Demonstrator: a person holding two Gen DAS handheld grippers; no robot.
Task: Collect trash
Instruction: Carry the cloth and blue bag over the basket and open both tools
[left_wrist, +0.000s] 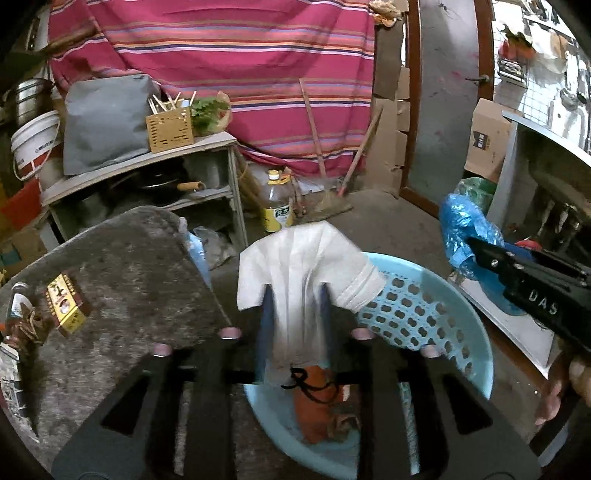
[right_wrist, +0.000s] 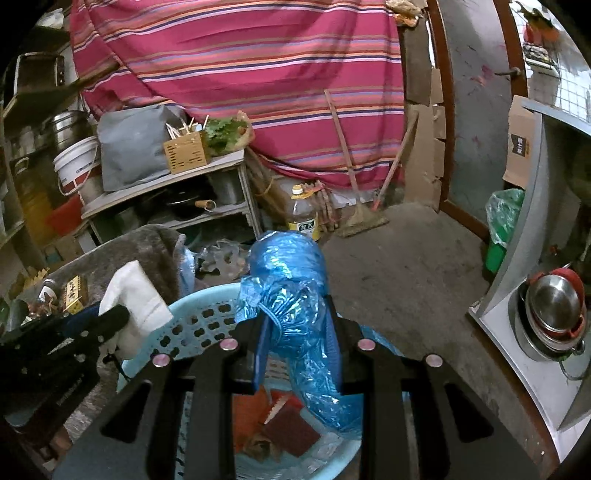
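My left gripper (left_wrist: 295, 295) is shut on a folded white paper napkin (left_wrist: 303, 266) and holds it above the light blue perforated basket (left_wrist: 424, 317). My right gripper (right_wrist: 299, 325) is shut on a crumpled blue plastic bag (right_wrist: 291, 280) over the same basket (right_wrist: 207, 325). The basket holds orange and dark red wrappers (right_wrist: 291, 424). The right gripper with the blue bag shows at the right of the left wrist view (left_wrist: 532, 280). The left gripper with the napkin (right_wrist: 136, 299) shows at the left of the right wrist view.
A grey felt-covered surface (left_wrist: 122, 273) at left carries a small gold and red box (left_wrist: 66, 302) and other clutter. Behind stand a shelf (left_wrist: 147, 166), an oil bottle (left_wrist: 277, 203), brooms (left_wrist: 332, 199) and a striped cloth. A metal counter (right_wrist: 524, 295) is at right.
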